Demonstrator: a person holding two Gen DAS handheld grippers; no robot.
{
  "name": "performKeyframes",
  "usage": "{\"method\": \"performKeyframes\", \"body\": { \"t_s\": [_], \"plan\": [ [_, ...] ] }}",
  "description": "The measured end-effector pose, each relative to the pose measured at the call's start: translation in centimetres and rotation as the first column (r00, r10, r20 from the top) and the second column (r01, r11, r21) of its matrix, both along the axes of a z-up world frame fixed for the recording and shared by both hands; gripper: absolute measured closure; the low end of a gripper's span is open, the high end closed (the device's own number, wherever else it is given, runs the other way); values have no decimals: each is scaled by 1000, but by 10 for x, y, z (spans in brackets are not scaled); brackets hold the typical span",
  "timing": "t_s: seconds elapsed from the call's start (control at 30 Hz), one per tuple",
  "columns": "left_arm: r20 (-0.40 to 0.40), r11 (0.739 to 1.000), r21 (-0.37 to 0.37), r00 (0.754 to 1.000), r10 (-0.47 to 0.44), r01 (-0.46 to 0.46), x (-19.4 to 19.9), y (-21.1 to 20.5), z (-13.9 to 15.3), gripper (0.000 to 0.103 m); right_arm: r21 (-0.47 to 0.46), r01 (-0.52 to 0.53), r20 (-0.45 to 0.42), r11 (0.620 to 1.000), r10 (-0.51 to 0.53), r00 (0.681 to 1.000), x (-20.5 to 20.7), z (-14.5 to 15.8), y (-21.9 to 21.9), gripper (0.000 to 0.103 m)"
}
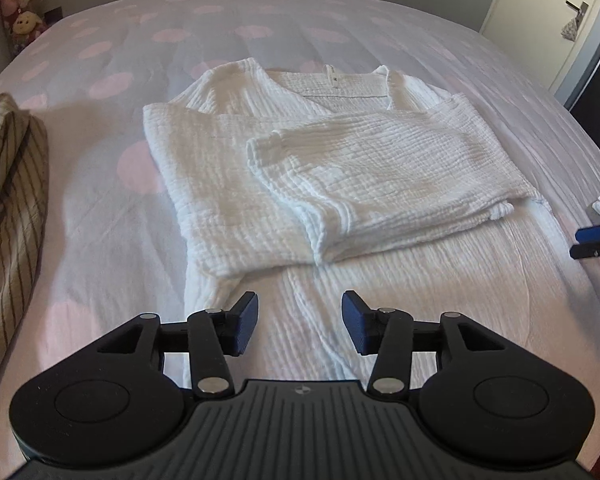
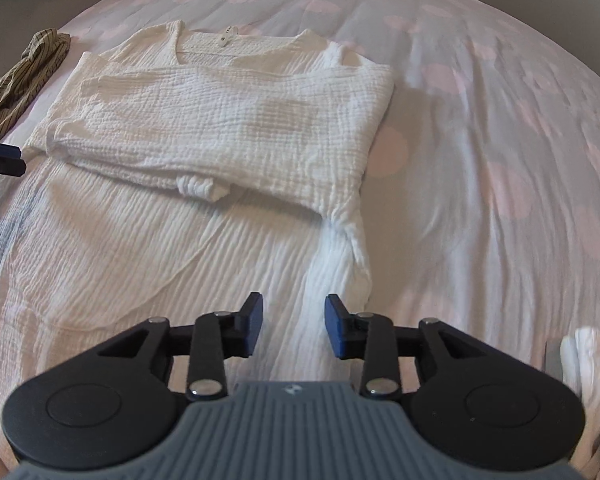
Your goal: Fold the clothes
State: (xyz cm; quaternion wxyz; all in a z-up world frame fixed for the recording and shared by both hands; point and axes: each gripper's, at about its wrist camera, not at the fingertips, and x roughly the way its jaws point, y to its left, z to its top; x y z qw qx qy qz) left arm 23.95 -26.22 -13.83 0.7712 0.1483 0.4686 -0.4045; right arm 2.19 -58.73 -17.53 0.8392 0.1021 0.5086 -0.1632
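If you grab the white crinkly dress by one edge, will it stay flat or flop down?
The white dress would probably flop: its folded sleeves drape softly on the bed. It looks thin and light. The crinkled weave likely gives the fingers decent hold, though the folds may come undone.

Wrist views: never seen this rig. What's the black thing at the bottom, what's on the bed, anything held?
Each picture comes from a camera mounted on a hand-held gripper that a person carries, looking along its two fingers. The left hand-held gripper and right hand-held gripper both stand open, with nothing between the fingers. On the spotted bedsheet lies a white garment with both sleeves folded across the chest. A striped brown cloth sits off to the left.
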Motion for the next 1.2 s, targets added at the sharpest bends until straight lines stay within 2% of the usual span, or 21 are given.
{"method": "performKeyframes", "body": {
  "t_s": [0.1, 0.2, 0.33, 0.4, 0.47, 0.57, 0.67, 0.73, 0.83, 0.9, 0.93, 1.0, 1.03, 1.1, 1.17, 1.2],
  "plan": [
    [-52, 996, 17, 995, 86, -86, -10, 36, -2, 56, 49, 78, 0, 996, -79, 997, -34, -6, 7, 52],
    [-117, 983, 74, 977, 177, -169, -21, 70, -12, 55, 114, 173, -5, 978, -174, 985, -68, -13, 11, 46],
    [-238, 947, 154, 919, 314, -283, -30, 105, -26, 55, 170, 267, -11, 949, -269, 963, -102, -21, 15, 43],
    [-284, 937, 163, 895, 345, -309, -35, 116, -31, 54, 202, 296, 0, 934, -302, 953, -115, -25, 19, 37],
    [-310, 932, 172, 880, 359, -320, -40, 122, -34, 54, 214, 305, 4, 928, -313, 950, -123, -27, 22, 35],
    [-284, 925, 226, 888, 362, -305, -49, 117, -34, 54, 230, 316, 7, 920, -326, 945, -133, -28, 26, 33],
    [-217, 918, 320, 924, 313, -236, -65, 100, -39, 52, 250, 312, -16, 917, -318, 948, -133, -32, 27, 31],
    [-169, 911, 350, 942, 289, -217, -76, 91, -40, 51, 244, 312, -49, 918, -309, 950, -129, -37, 29, 31],
    [-144, 910, 357, 950, 277, -211, -85, 88, -39, 55, 225, 290, -102, 930, -273, 957, -123, -40, 34, 30],
    [-141, 915, 352, 955, 262, -199, -90, 89, -38, 62, 208, 269, -134, 940, -245, 960, -120, -42, 39, 31],
    [-145, 918, 346, 955, 257, -195, -91, 91, -37, 64, 192, 257, -142, 947, -232, 962, -119, -42, 43, 32],
    [-150, 925, 331, 957, 247, -187, -94, 95, -36, 75, 158, 230, -155, 960, -206, 966, -118, -41, 50, 51],
    [-150, 930, 323, 960, 235, -177, -96, 96, -35, 80, 153, 220, -147, 963, -198, 969, -119, -40, 53, 57],
    [-142, 937, 303, 964, 225, -175, -98, 98, -32, 92, 148, 209, -120, 967, -192, 974, -122, -37, 56, 83],
    [-127, 942, 281, 966, 227, -184, -100, 100, -29, 99, 143, 208, -87, 968, -197, 977, -125, -33, 57, 89],
    [-120, 944, 270, 966, 228, -189, -101, 102, -27, 99, 134, 220, -67, 966, -212, 975, -128, -30, 56, 98]
  ]
}}
